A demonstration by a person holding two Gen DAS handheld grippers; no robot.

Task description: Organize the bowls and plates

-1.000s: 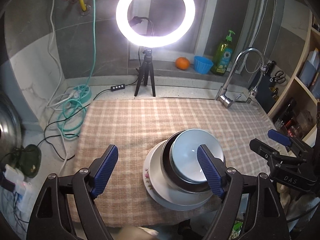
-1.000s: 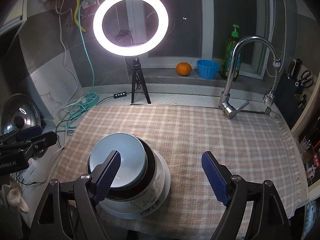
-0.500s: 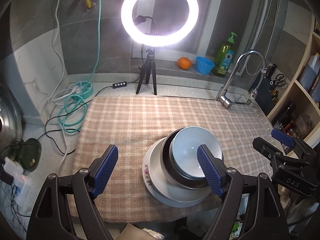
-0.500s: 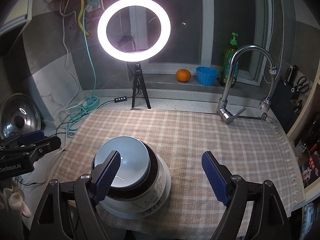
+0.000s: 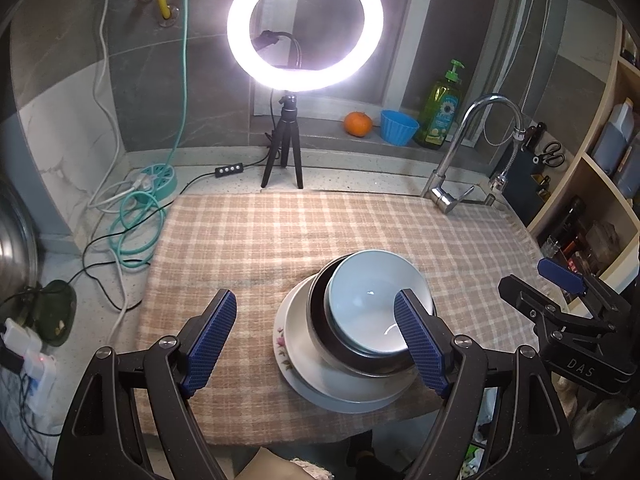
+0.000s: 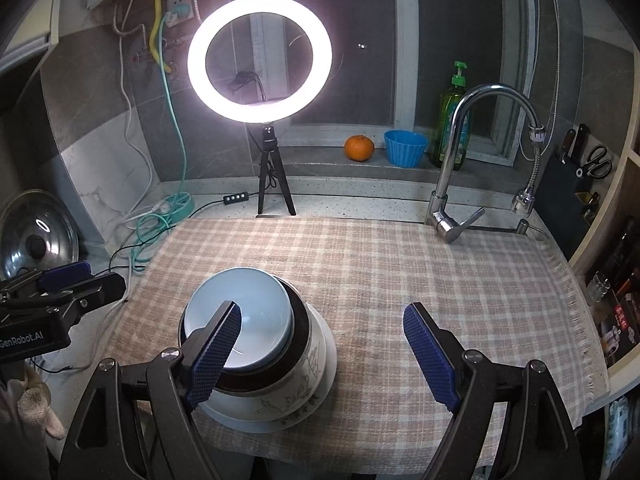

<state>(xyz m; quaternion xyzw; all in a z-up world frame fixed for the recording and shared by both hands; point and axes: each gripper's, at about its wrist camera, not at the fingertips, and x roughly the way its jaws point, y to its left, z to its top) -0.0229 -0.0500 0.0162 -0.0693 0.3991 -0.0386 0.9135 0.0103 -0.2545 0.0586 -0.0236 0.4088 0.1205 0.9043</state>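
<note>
We see a nested stack on the checked cloth (image 5: pixel 304 240): a pale blue bowl (image 5: pixel 372 304) sits inside a dark bowl (image 5: pixel 320 320), and both rest on a white flowered plate (image 5: pixel 304 364) near the cloth's front edge. The blue bowl holds nothing we can make out beyond a glint of light. In the left wrist view the stack lies under the right-hand finger of our left tongs (image 5: pixel 316 340); in the right wrist view it lies under the left-hand finger of our right tongs (image 6: pixel 324 354). Both tongs stand wide apart and grip nothing – neither touches the dishes.

Against half a second ago the stack has not moved, and both tongs have kept the same spread; the scene sits a little lower in each view, so more of the wall above the ring lamp (image 5: pixel 306 24) shows.

The blue finger pads cover part of the bowl rims – the plate's far edge is hidden behind the bowls
</note>
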